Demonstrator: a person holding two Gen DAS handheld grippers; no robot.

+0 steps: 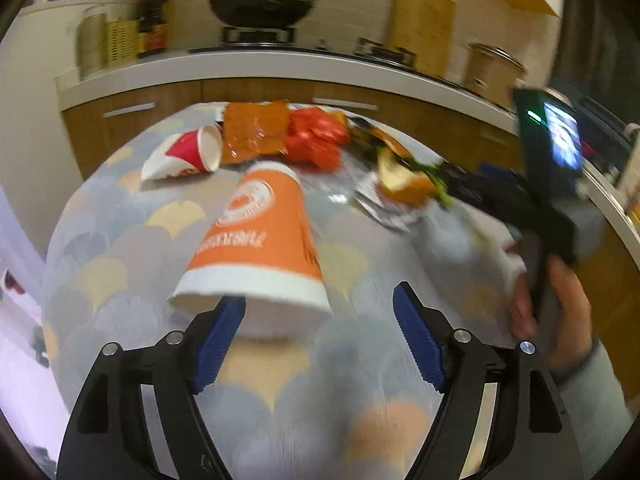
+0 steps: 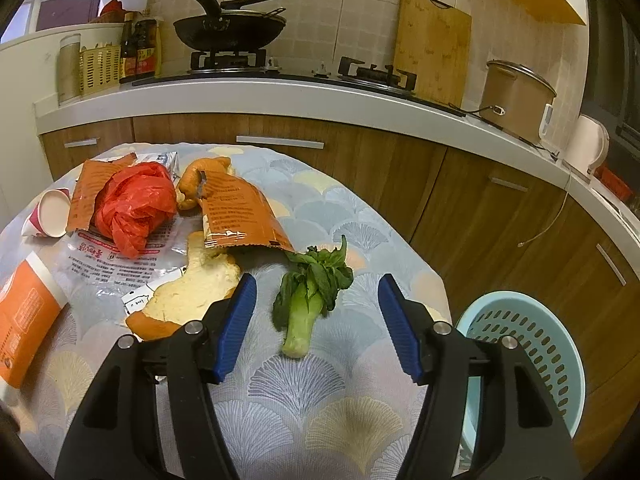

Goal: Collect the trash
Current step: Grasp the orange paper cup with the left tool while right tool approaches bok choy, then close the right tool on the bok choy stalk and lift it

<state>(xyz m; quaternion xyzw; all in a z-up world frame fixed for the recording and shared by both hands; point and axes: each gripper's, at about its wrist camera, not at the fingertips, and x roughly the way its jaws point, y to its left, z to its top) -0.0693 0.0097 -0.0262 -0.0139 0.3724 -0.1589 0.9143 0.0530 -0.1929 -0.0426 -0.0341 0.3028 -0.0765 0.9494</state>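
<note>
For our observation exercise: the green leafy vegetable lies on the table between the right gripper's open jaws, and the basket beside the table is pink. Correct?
Not quite. The basket is light blue, as the right wrist view shows. The green leafy vegetable does lie on the table between the right gripper's open jaws.

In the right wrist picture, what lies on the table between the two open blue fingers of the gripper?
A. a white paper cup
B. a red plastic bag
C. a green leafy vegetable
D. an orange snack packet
C: the green leafy vegetable lies untouched between the open fingers of the right gripper.
</note>
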